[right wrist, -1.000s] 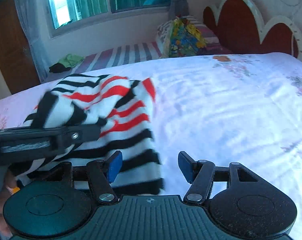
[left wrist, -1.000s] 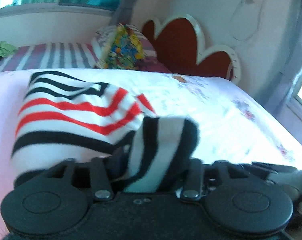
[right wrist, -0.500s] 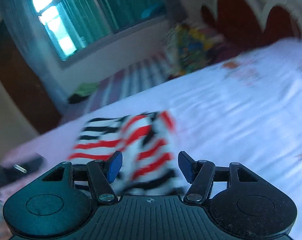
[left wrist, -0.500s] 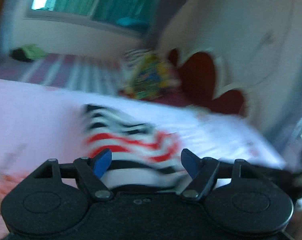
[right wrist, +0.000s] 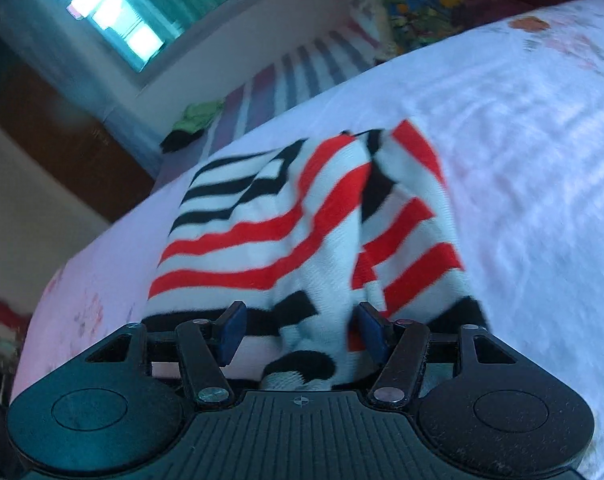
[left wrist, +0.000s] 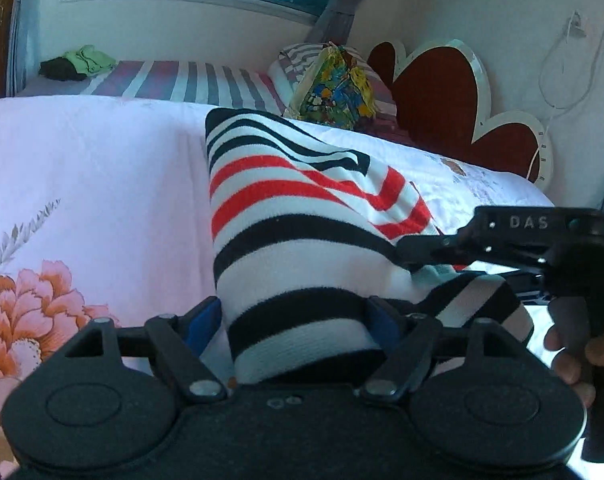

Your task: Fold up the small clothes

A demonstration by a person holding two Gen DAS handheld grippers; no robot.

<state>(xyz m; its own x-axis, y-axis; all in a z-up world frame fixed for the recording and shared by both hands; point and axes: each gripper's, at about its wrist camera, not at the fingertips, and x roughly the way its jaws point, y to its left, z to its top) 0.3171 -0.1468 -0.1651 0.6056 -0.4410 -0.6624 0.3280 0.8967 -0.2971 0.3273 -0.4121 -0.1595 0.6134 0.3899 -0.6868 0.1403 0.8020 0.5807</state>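
Left gripper (left wrist: 291, 326) opening and right gripper (right wrist: 297, 330) closing around soft, light red-black-white striped knitted garment (left wrist: 302, 240); best grasped at its near hem, low in frame.

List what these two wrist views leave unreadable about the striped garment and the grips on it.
- Left wrist view: the striped garment's near hem is hidden behind the left gripper.
- Same view: the right gripper's jaw tips are buried in cloth.
- Right wrist view: motion blur hides the folds; contact at the right gripper is unclear.
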